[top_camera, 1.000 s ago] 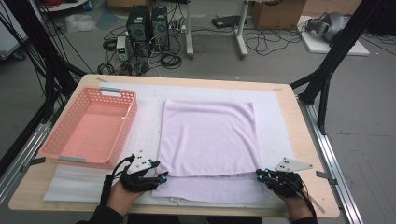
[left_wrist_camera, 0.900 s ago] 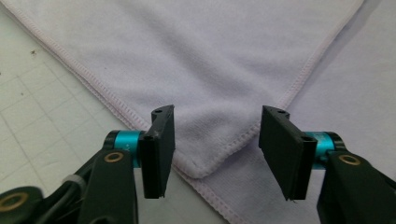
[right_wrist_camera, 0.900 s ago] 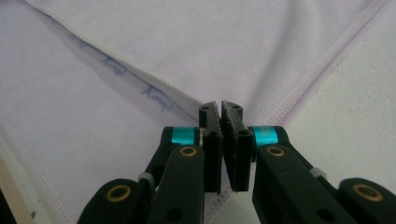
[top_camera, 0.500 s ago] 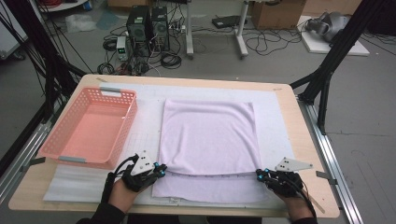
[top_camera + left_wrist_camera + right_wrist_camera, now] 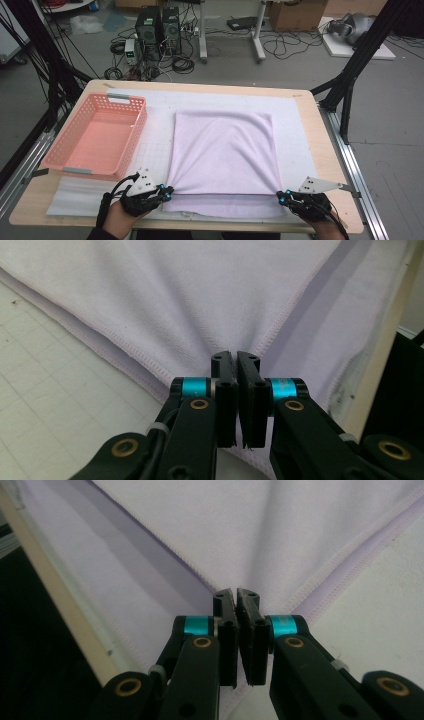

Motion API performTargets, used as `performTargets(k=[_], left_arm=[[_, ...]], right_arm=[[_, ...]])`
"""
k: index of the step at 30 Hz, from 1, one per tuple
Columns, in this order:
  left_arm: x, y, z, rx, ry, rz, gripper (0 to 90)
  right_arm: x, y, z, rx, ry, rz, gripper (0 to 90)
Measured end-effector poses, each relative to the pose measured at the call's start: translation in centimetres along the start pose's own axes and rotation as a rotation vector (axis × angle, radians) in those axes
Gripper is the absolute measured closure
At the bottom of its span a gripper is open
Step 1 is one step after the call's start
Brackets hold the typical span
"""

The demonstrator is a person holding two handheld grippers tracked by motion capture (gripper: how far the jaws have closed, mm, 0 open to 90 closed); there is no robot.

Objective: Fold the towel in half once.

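Cables, computer towers [image 5: 159, 25] and boxes clutter the grey floor at twelve o'clock beyond a wooden table [image 5: 327, 165] covered by a white mat [image 5: 155, 150]. From the high view, a pink basket [image 5: 97, 137] sits on the mat at nine o'clock, and a lilac towel [image 5: 225, 150] lies flat at the centre, just beside the basket but apart from it. At seven o'clock the left gripper [image 5: 166, 192] bites the towel's near left corner, whose top layer is lifted a little off the layer under it. At five o'clock the right gripper [image 5: 281, 196] grips the near right corner the same way. A hand backs each tool from the table's near edge.

Left gripper view: the jaws have just been closing and now stand pressed together on the towel [image 5: 200, 305] corner, cloth pinched between them, with stitched hems running off toward ten and two o'clock. Gridded mat [image 5: 55, 390] shows at eight o'clock.

Right gripper view: the jaws are clamped tight on the towel [image 5: 280, 535] corner, fabric fanning up toward twelve. The table [image 5: 60, 610] edge runs along at nine o'clock, with white mat [image 5: 380, 630] at three.
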State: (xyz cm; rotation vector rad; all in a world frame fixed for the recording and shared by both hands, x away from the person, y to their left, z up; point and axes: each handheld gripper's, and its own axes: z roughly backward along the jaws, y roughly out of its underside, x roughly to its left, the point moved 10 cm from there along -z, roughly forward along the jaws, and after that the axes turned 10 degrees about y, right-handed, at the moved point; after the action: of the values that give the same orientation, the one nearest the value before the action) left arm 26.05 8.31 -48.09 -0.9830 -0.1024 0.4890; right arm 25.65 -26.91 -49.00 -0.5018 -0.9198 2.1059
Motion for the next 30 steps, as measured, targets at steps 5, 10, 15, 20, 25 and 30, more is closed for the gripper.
performTargets(k=[5, 10, 15, 20, 25, 30], left_arm=[[-1.5, 0.6, 0.6, 0.024, 0.034, -0.01, 86.0], [-2.5, 1.5, 0.7, 0.057, 0.069, -0.001, 85.9], [-3.1, 1.9, 0.9, 0.068, 0.085, 0.003, 85.8], [-3.3, 2.3, 0.9, 0.07, 0.103, 0.037, 80.2], [-1.4, 0.2, 1.9, -0.081, 0.065, 0.171, 44.9], [1.5, -1.8, 1.2, -0.148, -0.013, 0.216, 44.1]], right_arm=[[1.1, 0.6, 1.3, 0.011, -0.026, 0.04, 87.1], [2.0, 1.4, 2.1, 0.023, -0.042, 0.053, 87.1], [2.6, 1.8, 2.7, 0.032, -0.054, 0.069, 87.1], [3.1, 2.5, 2.9, 0.06, -0.065, 0.078, 85.8], [1.5, 1.9, 3.0, 0.029, -0.025, -0.029, 63.0], [-1.9, 0.2, 2.1, -0.027, 0.104, -0.174, 66.5]])
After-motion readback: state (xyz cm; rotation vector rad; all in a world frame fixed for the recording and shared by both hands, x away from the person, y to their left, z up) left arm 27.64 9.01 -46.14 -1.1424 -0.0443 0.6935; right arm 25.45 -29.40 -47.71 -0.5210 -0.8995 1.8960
